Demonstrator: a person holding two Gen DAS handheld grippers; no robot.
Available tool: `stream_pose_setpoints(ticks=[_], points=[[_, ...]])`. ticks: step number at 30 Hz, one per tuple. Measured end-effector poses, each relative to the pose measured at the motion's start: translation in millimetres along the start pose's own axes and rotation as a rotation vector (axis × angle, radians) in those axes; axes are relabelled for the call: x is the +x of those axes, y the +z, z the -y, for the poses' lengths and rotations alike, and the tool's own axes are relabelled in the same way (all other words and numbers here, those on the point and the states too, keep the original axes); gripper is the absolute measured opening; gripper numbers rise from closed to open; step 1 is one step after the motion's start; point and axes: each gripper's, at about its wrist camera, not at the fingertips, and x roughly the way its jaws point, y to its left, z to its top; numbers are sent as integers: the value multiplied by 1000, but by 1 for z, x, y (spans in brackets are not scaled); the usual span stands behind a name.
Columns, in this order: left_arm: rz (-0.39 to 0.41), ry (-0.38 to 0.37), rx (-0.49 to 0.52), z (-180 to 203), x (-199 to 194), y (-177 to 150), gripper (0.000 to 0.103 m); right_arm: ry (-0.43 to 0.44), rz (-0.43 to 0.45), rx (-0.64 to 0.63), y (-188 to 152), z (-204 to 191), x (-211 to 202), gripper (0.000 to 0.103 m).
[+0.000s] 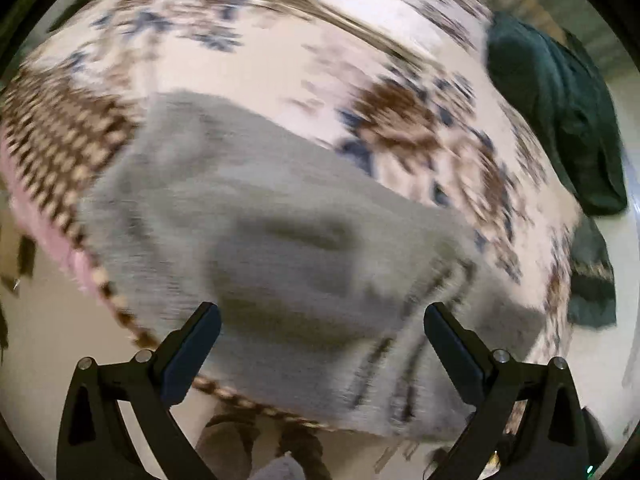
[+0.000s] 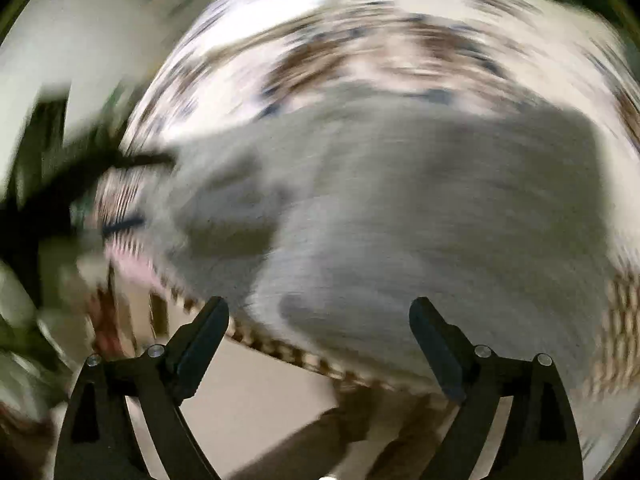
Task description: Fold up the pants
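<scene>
Grey pants (image 1: 256,216) lie in a folded heap on a patterned white, brown and blue cloth (image 1: 224,68) that covers the surface. They also show in the right wrist view (image 2: 420,208), strongly blurred. My left gripper (image 1: 322,316) is open and empty, its jaws wide apart just above the near edge of the pants. My right gripper (image 2: 319,312) is open and empty too, over the near edge of the pants. Neither gripper touches the fabric as far as I can tell.
A dark green garment (image 1: 560,120) lies at the far right of the patterned cloth. The cloth's checked border (image 1: 52,140) and a pink edge (image 1: 36,216) run along the left. Pale floor (image 1: 40,332) shows below the edge. Both views are motion-blurred.
</scene>
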Motion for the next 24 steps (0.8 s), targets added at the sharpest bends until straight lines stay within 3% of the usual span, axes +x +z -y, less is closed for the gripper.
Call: stream_pose_setpoints(ticks=[3, 7, 10, 11, 12, 17, 20, 24], points=[[-42, -21, 87, 37, 25, -12, 103, -64, 23, 210, 2, 68, -27, 94], [-122, -21, 168, 79, 70, -28, 102, -146, 29, 365, 11, 143, -37, 94], [-168, -30, 254, 109, 102, -37, 70, -159, 32, 407, 20, 174, -35, 94], [-167, -32, 276, 114, 108, -39, 32, -159, 32, 422, 21, 184, -34, 94], [-166, -37, 298, 118, 114, -43, 14, -161, 30, 429, 21, 190, -32, 94], [-49, -101, 291, 100, 72, -51, 11, -151, 13, 428, 25, 199, -20, 94], [-33, -124, 233, 78, 51, -50, 11, -149, -4, 410, 24, 189, -14, 94], [-58, -93, 190, 57, 59, -48, 13, -128, -29, 420, 22, 188, -8, 94]])
